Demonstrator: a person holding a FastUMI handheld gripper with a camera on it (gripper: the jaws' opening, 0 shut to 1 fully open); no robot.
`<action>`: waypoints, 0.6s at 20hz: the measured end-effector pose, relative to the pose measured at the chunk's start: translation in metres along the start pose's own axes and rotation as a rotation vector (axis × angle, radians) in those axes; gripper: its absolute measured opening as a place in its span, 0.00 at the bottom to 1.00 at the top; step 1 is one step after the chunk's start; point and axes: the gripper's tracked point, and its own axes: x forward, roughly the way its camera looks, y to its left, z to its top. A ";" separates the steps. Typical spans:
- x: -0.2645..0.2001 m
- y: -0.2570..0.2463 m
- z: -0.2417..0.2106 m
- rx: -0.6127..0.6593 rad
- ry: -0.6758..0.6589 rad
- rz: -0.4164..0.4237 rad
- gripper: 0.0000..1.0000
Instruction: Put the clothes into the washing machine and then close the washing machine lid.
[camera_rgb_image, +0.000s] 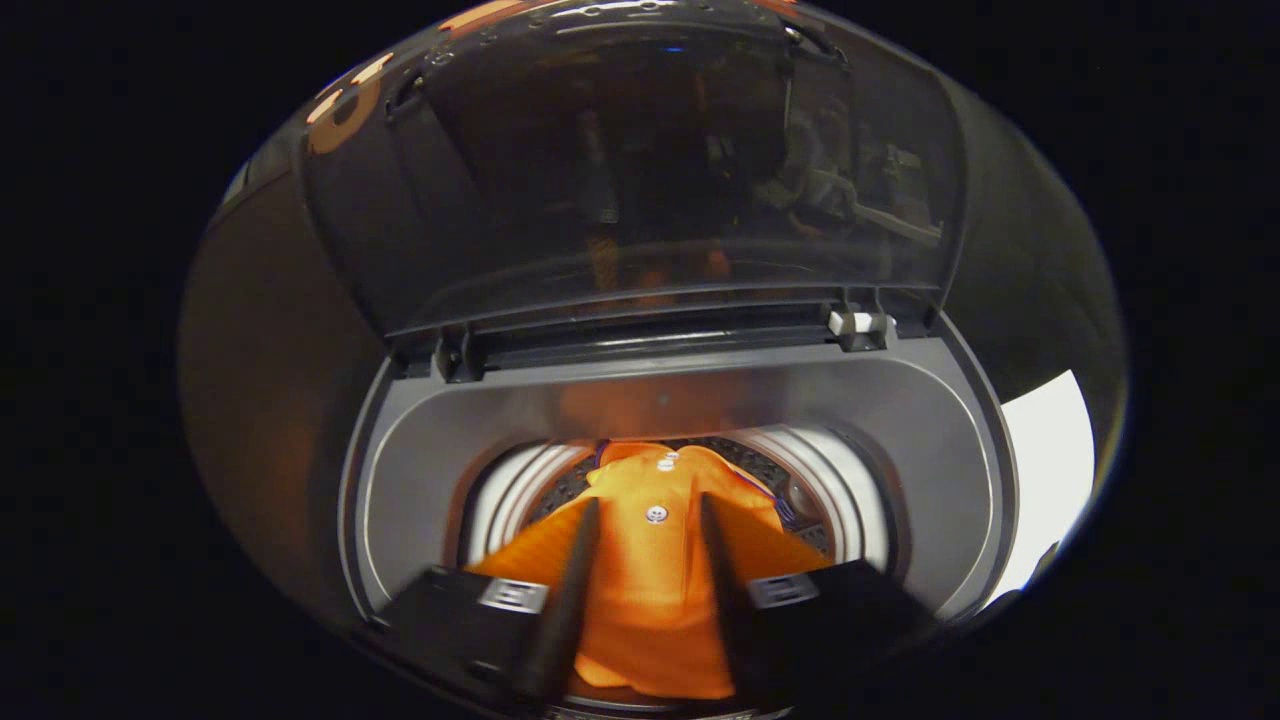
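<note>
1. Gripper (650, 510): fingers spread apart over the drum, gripping nothing.
2. Orange buttoned shirt (650, 580) lies inside the washing machine (690, 400) drum, between and beneath the fingers.
3. Transparent lid (640, 170) stands raised at the far side.

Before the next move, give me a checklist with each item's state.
1. Lid raised clear of the opening: ok.
2. Orange shirt over the drum, not on the grey rim: ok.
3. Tool fingers apart, cloth between them: ok.
4. Fingers pressing the shirt: cannot tell.
5. Shirt fully down in the drum: cannot tell.
6. Lid closed: not ok.
</note>
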 end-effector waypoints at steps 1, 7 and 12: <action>-0.001 0.003 -0.002 0.003 0.004 0.011 0.77; -0.034 0.011 0.006 0.028 -0.063 0.024 0.99; -0.098 0.031 0.039 0.016 -0.218 0.017 0.99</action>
